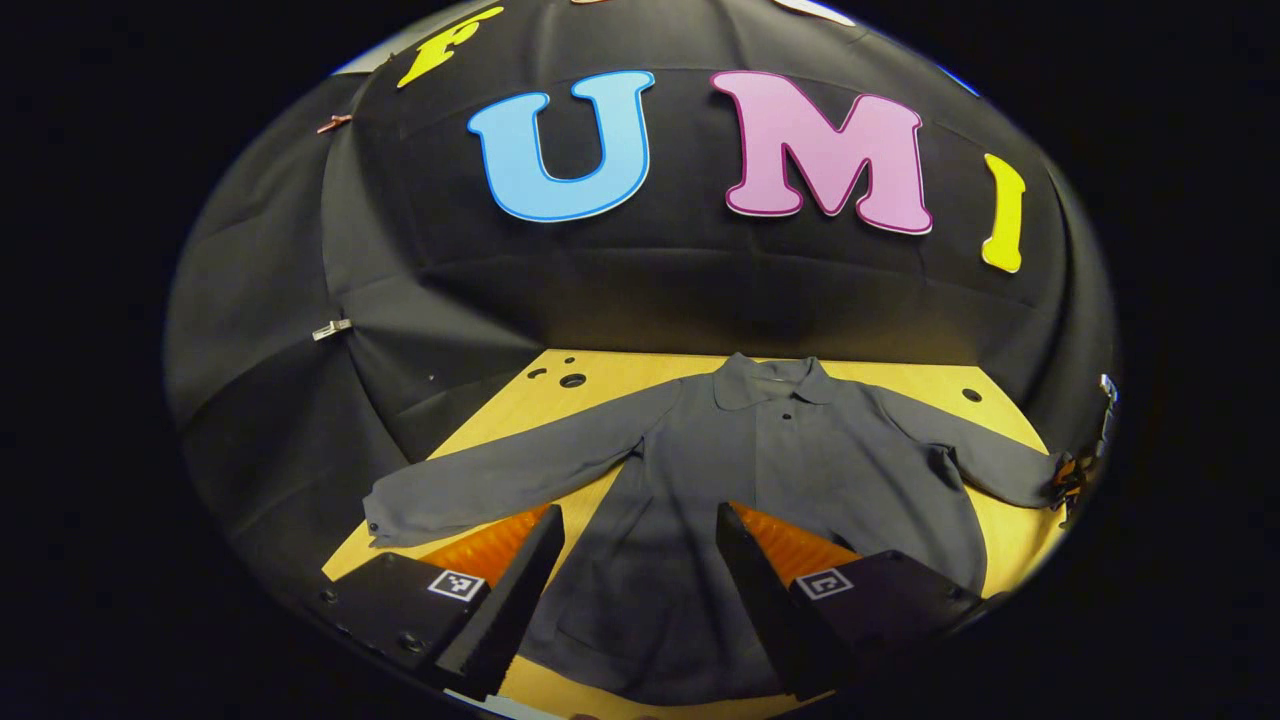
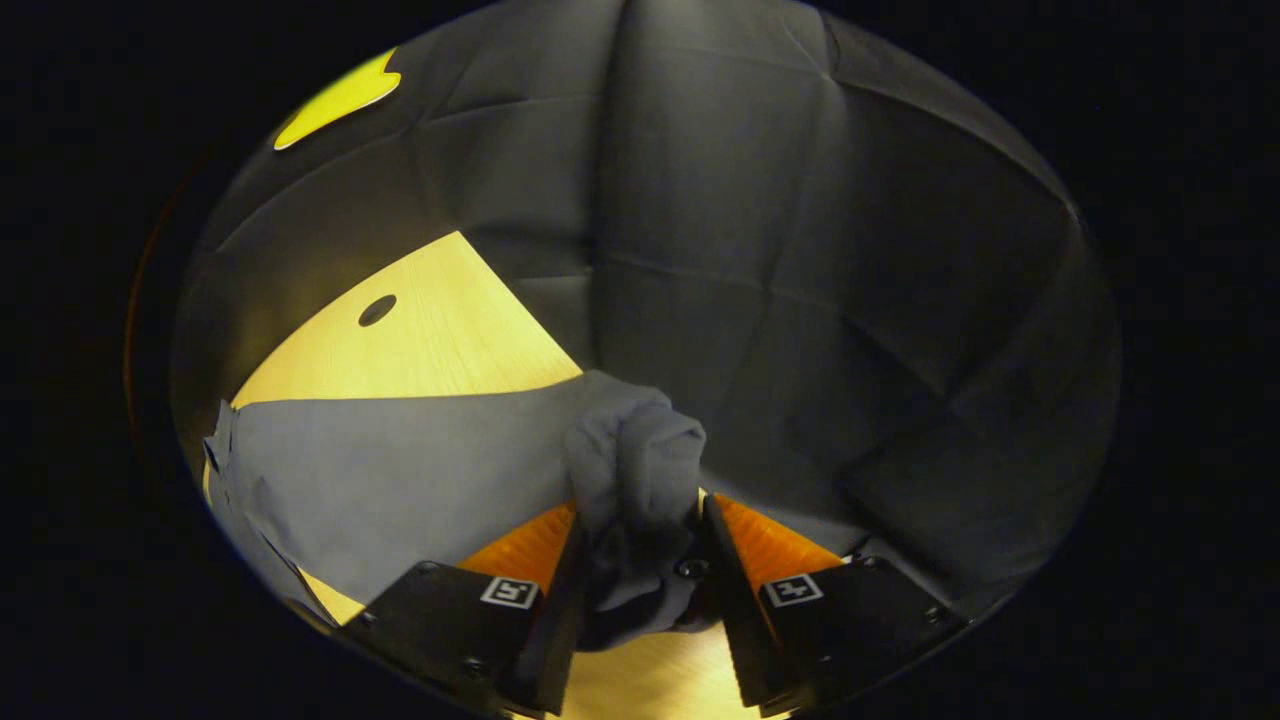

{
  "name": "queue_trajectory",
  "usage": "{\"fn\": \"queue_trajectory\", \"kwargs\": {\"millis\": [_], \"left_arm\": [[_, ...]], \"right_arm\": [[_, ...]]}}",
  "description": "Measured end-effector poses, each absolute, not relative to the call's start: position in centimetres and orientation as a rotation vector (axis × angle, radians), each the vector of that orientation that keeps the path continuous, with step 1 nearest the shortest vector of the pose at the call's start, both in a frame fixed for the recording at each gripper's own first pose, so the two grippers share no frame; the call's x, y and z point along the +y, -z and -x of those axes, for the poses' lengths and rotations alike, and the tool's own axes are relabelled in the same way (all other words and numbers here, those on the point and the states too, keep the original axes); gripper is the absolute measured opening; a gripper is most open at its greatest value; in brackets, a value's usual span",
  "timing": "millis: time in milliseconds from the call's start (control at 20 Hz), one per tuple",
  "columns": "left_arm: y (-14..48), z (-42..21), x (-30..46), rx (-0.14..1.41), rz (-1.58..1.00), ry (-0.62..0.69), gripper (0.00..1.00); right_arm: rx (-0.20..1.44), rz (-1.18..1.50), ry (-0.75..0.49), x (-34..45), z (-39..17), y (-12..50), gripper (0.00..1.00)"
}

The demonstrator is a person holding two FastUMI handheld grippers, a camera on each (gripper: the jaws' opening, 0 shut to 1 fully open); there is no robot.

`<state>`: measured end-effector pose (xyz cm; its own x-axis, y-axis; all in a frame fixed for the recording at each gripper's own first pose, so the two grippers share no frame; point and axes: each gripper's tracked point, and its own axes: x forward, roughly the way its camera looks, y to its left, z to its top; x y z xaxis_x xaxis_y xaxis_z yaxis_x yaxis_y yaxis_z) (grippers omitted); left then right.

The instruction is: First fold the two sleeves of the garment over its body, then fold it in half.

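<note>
The grey collared shirt (image 1: 790, 470) is laid flat on the wooden worktop (image 1: 600, 375), collar toward the booth wall, sleeves outspread; the left tongs (image 1: 640, 590) are held wide above its hem, the right tongs (image 2: 640, 590) clamped on a sleeve cuff (image 2: 635, 470).

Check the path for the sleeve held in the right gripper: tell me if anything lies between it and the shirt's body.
Nothing visible does. The right gripper has its jaws closed on the bunched cuff of the sleeve. In the left gripper view the shirt lies flat on the wooden table, its front bare. The left gripper hovers open above the lower hem.
</note>
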<state>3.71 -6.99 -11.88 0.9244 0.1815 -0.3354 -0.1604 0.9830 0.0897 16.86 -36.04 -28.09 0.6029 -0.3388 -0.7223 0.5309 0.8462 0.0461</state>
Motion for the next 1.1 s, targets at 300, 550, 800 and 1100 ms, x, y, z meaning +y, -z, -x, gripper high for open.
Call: {"fn": "queue_trajectory", "kwargs": {"millis": [300, 550, 800, 1100], "left_arm": [[12.5, -3.5, -6.8, 0.36, -0.051, -0.178, 0.97], [12.8, -2.8, -5.9, 0.36, -0.034, -0.201, 0.97], [12.5, -1.3, -4.9, 0.354, -0.05, -0.227, 0.97], [13.2, 0.2, -3.8, 0.354, 0.011, -0.227, 0.96]], "right_arm": [[0.789, -0.203, 0.396, -33.9, -17.0, 27.4, 0.01], [0.784, -0.174, 0.356, -33.5, -17.0, 27.0, 0.08], [0.694, -0.119, 0.303, -31.5, -16.8, 20.6, 0.08], [0.602, -0.086, 0.2, -26.7, -16.4, 13.4, 0.08]]}}
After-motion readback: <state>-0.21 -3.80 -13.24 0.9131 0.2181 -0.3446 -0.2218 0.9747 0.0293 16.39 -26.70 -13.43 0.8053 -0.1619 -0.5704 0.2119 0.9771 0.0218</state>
